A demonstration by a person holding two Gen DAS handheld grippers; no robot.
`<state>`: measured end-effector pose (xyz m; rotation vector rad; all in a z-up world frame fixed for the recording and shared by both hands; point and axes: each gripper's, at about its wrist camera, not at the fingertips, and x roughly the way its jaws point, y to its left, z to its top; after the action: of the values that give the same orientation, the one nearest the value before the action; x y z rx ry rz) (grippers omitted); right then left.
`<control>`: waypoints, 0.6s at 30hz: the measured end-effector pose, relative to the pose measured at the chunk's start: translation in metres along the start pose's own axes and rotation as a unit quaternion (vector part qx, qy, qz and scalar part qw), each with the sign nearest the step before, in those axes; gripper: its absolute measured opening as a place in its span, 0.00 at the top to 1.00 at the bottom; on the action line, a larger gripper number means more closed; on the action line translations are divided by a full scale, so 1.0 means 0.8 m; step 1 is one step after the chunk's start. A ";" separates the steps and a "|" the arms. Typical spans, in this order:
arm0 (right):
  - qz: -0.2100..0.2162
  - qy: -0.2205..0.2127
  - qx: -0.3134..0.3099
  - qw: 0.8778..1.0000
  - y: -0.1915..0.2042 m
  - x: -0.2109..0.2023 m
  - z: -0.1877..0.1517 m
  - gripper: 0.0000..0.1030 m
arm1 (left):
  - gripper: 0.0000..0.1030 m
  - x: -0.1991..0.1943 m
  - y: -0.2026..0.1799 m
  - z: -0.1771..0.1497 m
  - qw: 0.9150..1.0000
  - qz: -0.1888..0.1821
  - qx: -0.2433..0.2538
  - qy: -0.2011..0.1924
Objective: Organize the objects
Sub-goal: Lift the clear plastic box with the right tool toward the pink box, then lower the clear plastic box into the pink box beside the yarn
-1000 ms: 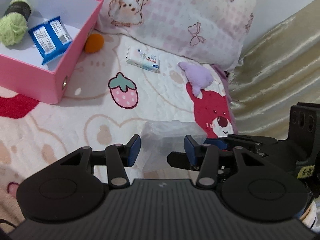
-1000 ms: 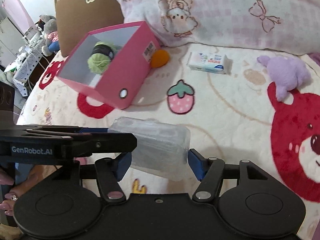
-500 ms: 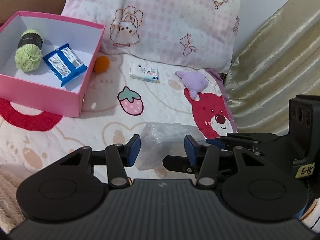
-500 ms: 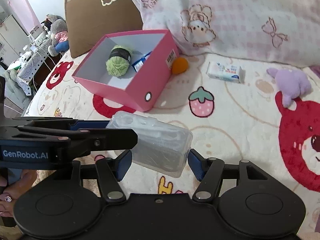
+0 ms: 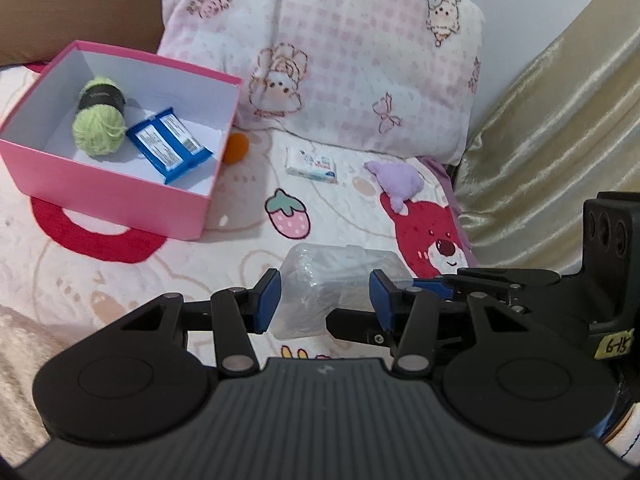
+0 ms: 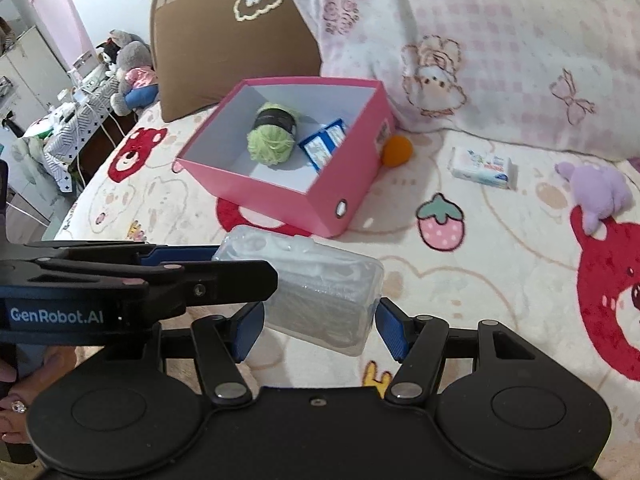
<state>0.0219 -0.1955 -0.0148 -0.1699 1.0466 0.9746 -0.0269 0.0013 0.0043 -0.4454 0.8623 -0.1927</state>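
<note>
Yarn (image 5: 99, 125) and a blue packet (image 5: 168, 145) are already boxed (image 6: 320, 200); the clear case (image 6: 320, 292) is clasped by both the left gripper (image 5: 325, 296) and the right gripper (image 6: 316, 330) — a ball (image 6: 396, 151), tissue pack (image 6: 482, 168) and plush (image 6: 600, 192) are left on the bed.

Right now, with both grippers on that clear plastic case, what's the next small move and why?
Probably carry the clear plastic case over toward the pink box and keep it above the rim. The left gripper and right gripper both clamp it above the blanket, and the box, holding green yarn and a blue packet, has open floor left.
</note>
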 end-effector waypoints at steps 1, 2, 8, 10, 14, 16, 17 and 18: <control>0.002 -0.003 -0.002 1.000 0.005 -0.002 0.004 0.35 | 0.55 -0.006 0.002 0.002 1.000 0.001 0.001 -0.003; 0.005 -0.008 -0.006 1.000 0.010 -0.003 0.005 0.35 | 0.55 -0.012 0.004 0.005 1.000 0.002 0.001 -0.006; 0.022 -0.033 -0.006 0.999 0.033 -0.008 0.022 0.35 | 0.55 -0.043 0.017 0.021 1.000 0.009 0.009 -0.024; 0.022 -0.039 -0.012 0.999 0.042 -0.009 0.030 0.35 | 0.55 -0.051 0.022 0.028 0.999 0.008 0.012 -0.030; 0.022 -0.051 -0.020 0.998 0.057 -0.011 0.047 0.35 | 0.55 -0.066 0.032 0.044 0.999 0.010 0.016 -0.042; 0.024 -0.054 -0.024 0.998 0.064 -0.009 0.057 0.35 | 0.55 -0.071 0.037 0.052 0.999 0.011 0.017 -0.044; 0.027 -0.055 -0.024 0.998 0.067 -0.008 0.062 0.35 | 0.55 -0.075 0.040 0.057 0.999 0.013 0.016 -0.047; 0.028 -0.057 -0.025 0.998 0.070 -0.007 0.067 0.35 | 0.55 -0.077 0.042 0.061 0.998 0.015 0.016 -0.050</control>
<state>0.0145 -0.1364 0.0350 -0.1262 0.9276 1.0505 -0.0297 0.0671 0.0589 -0.4081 0.7660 -0.1550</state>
